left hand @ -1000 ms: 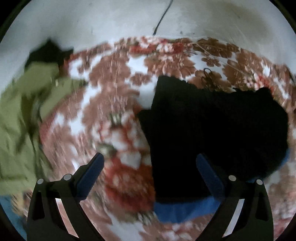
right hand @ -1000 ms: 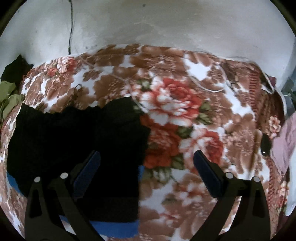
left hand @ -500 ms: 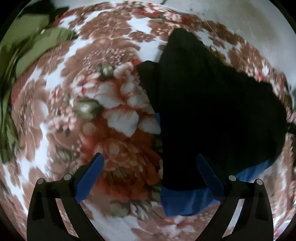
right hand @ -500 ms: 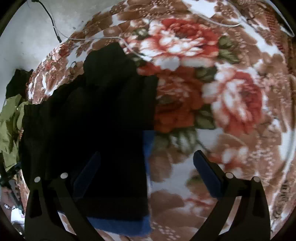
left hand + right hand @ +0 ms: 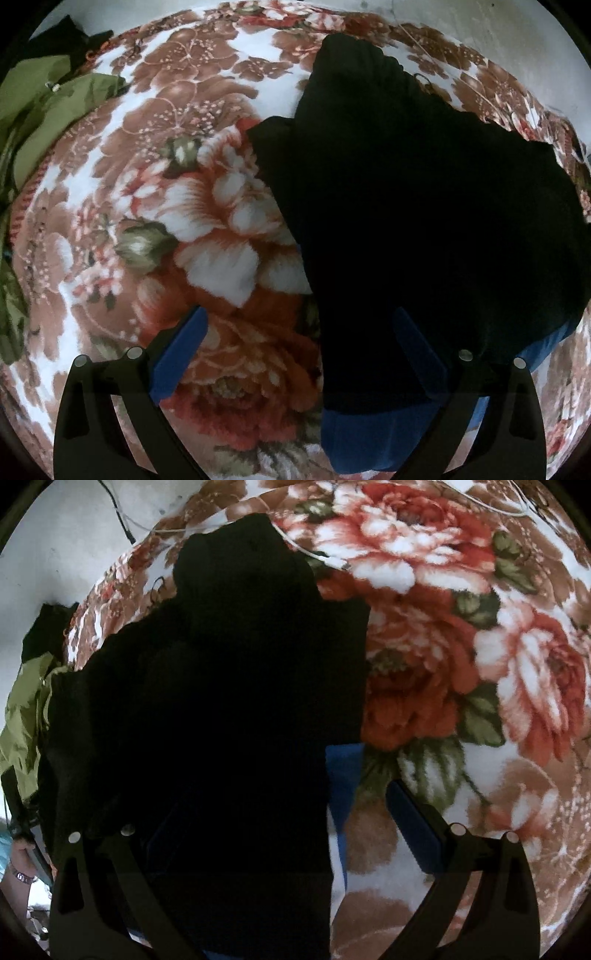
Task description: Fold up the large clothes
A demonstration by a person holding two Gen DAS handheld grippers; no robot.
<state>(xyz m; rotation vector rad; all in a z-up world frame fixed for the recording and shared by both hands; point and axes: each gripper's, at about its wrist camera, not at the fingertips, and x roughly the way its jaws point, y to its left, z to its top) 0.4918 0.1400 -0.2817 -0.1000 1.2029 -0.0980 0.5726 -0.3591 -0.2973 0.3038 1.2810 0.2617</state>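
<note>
A black knit garment (image 5: pixel 417 218) with a blue band (image 5: pixel 373 443) at its near hem lies partly folded on a floral blanket (image 5: pixel 192 206). It also shows in the right wrist view (image 5: pixel 207 716), with the blue band (image 5: pixel 343 775) along its right edge. My left gripper (image 5: pixel 306 354) is open and empty, straddling the garment's near left corner just above the cloth. My right gripper (image 5: pixel 280 823) is open and empty over the garment's near right edge; its left finger is lost against the black cloth.
An olive green garment (image 5: pixel 48 107) lies heaped at the blanket's left edge, with a dark item (image 5: pixel 74 33) behind it; both show at the left in the right wrist view (image 5: pixel 26 716). A thin white cord (image 5: pixel 314 554) crosses the blanket. A pale wall (image 5: pixel 62 535) stands behind.
Both grippers have tilted down and come closer to the blanket and the black garment, which now fills more of each view. Both stayed open.
</note>
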